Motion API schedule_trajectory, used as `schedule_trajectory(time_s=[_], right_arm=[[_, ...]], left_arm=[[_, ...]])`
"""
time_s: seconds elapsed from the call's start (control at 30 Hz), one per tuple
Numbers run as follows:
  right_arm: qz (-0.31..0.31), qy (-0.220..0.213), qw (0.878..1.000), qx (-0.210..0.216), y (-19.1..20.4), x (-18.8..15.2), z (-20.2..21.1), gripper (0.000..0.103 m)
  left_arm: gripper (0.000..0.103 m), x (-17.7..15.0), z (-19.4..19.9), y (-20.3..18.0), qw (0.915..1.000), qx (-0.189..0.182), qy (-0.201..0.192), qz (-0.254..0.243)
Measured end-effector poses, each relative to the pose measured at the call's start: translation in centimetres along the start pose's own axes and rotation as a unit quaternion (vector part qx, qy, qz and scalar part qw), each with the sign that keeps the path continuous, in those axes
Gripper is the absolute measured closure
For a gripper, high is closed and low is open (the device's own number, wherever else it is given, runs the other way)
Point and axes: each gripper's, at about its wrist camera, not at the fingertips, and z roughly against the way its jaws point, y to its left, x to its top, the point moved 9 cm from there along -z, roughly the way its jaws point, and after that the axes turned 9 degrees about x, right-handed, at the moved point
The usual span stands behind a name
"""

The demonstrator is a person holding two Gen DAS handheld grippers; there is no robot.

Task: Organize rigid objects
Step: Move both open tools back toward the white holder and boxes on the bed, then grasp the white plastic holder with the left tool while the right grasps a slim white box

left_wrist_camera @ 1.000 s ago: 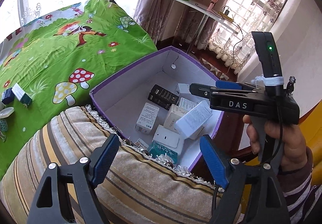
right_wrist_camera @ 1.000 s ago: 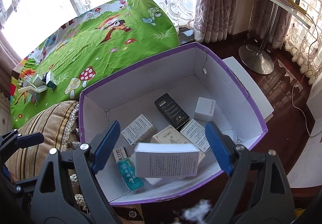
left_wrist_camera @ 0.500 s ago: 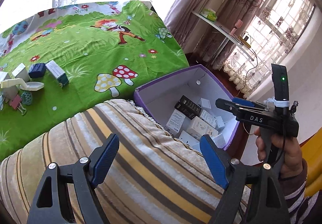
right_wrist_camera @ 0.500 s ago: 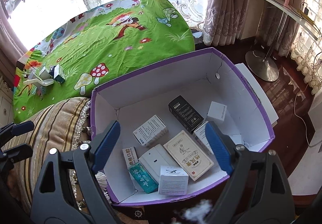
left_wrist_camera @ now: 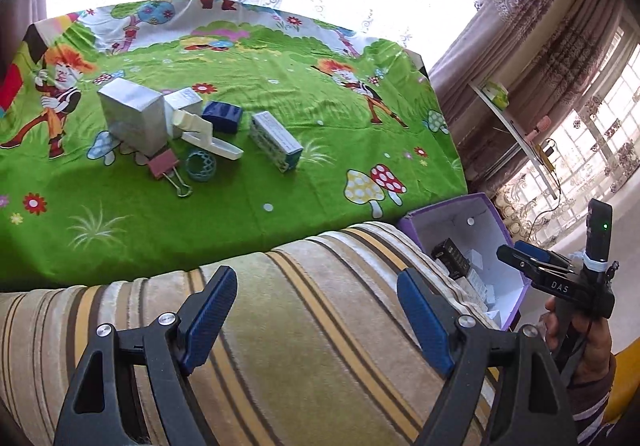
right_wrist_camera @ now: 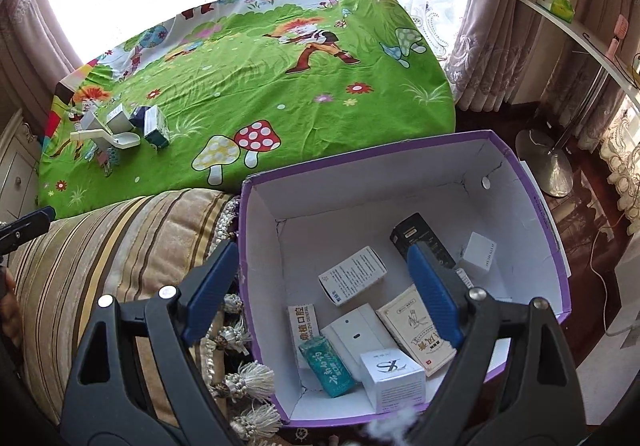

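Note:
My left gripper (left_wrist_camera: 318, 320) hangs open and empty over a striped cushion (left_wrist_camera: 280, 326). Beyond it, on the green cartoon sheet (left_wrist_camera: 240, 213), lie a silver box (left_wrist_camera: 132, 115), a dark blue box (left_wrist_camera: 222, 117), a white-green carton (left_wrist_camera: 276, 139), a white scoop-like piece (left_wrist_camera: 210, 143), a pink binder clip (left_wrist_camera: 164, 167) and a teal ring (left_wrist_camera: 201, 165). My right gripper (right_wrist_camera: 322, 296) is open and empty above the purple box's (right_wrist_camera: 520, 181) left wall. Inside lie several small cartons, among them a white cube box (right_wrist_camera: 394, 376), a teal carton (right_wrist_camera: 328, 366) and a black box (right_wrist_camera: 420, 240).
The purple box (left_wrist_camera: 460, 205) stands beside the cushion (right_wrist_camera: 108, 238), off the bed's corner. Tassels (right_wrist_camera: 248, 374) fringe the cushion edge. A white shelf on a metal stand (right_wrist_camera: 548, 161) and curtains are at the right; a dark wooden floor lies beyond the box.
The left gripper swung left from the box over the cushion toward the bed, bringing the loose items into view. A white box that was between the right gripper's jaws now lies in the purple box.

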Motion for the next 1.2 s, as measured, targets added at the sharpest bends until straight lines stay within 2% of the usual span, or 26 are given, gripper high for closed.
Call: schedule_trajectory(time_s=[0.27, 0.53, 0.63, 0.77, 1.0, 1.2], right_arm=[[0.068, 0.014, 0.997, 0.022, 5.7, 2.9, -2.8, 0.015], [0.131, 0.034, 0.990, 0.043, 11.3, 5.2, -6.3, 0.015], [0.145, 0.040, 0.987, 0.051, 13.0, 6.1, -7.8, 0.015], [0.153, 0.052, 0.985, 0.064, 15.0, 7.2, -10.0, 0.015], [0.169, 0.067, 0.980, 0.078, 17.8, 8.8, -14.0, 0.015], [0.175, 0.075, 0.978, 0.083, 19.0, 9.7, -16.8, 0.015]], left_arm=[[0.020, 3.1, -1.9, 5.2, 0.9990, 0.033, 0.004, 0.030], [0.023, 5.9, -4.5, 6.4, 0.9985, 0.051, 0.010, 0.013], [0.028, 6.6, -6.4, 6.8, 0.9979, 0.059, 0.021, 0.014], [0.039, 7.3, -9.0, 7.6, 0.9973, 0.050, 0.042, 0.033], [0.040, 8.5, -10.8, 7.9, 0.9967, 0.036, 0.040, 0.060], [0.048, 9.4, -12.2, 8.9, 0.9937, 0.029, 0.040, 0.101]])
